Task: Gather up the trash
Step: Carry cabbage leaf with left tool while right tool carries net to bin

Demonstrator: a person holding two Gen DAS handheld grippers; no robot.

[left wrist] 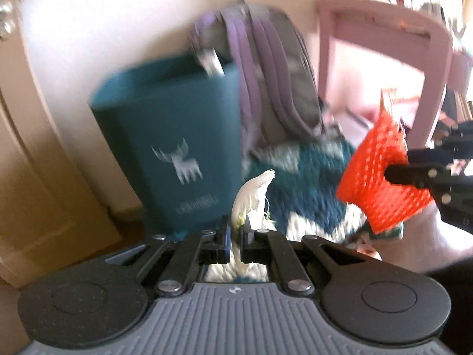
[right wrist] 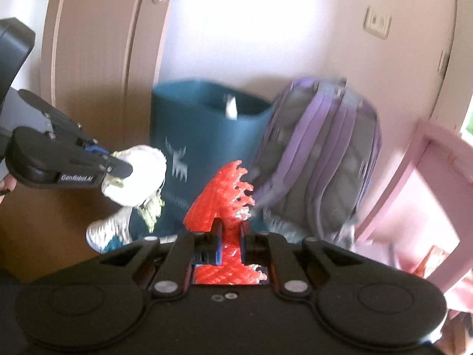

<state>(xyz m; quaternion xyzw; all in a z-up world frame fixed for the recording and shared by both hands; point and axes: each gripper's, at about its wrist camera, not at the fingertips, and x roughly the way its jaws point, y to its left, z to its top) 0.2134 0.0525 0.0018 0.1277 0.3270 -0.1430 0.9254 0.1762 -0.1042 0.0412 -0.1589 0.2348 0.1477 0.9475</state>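
A teal bin with a white moose print (left wrist: 171, 136) stands on the floor against the wall, also in the right wrist view (right wrist: 201, 124). My left gripper (left wrist: 235, 230) is shut on a crumpled white paper wad (left wrist: 252, 195), held in front of the bin; it also shows in the right wrist view (right wrist: 118, 167) with the wad (right wrist: 139, 174). My right gripper (right wrist: 230, 230) is shut on a piece of red plastic netting (right wrist: 221, 189), which shows at the right of the left wrist view (left wrist: 381, 177).
A purple and grey backpack (left wrist: 272, 71) leans beside the bin on its right. A pink chair (left wrist: 381, 47) stands further right. A teal and white knitted rug (left wrist: 310, 183) lies below. A beige door (right wrist: 100, 44) is left of the bin.
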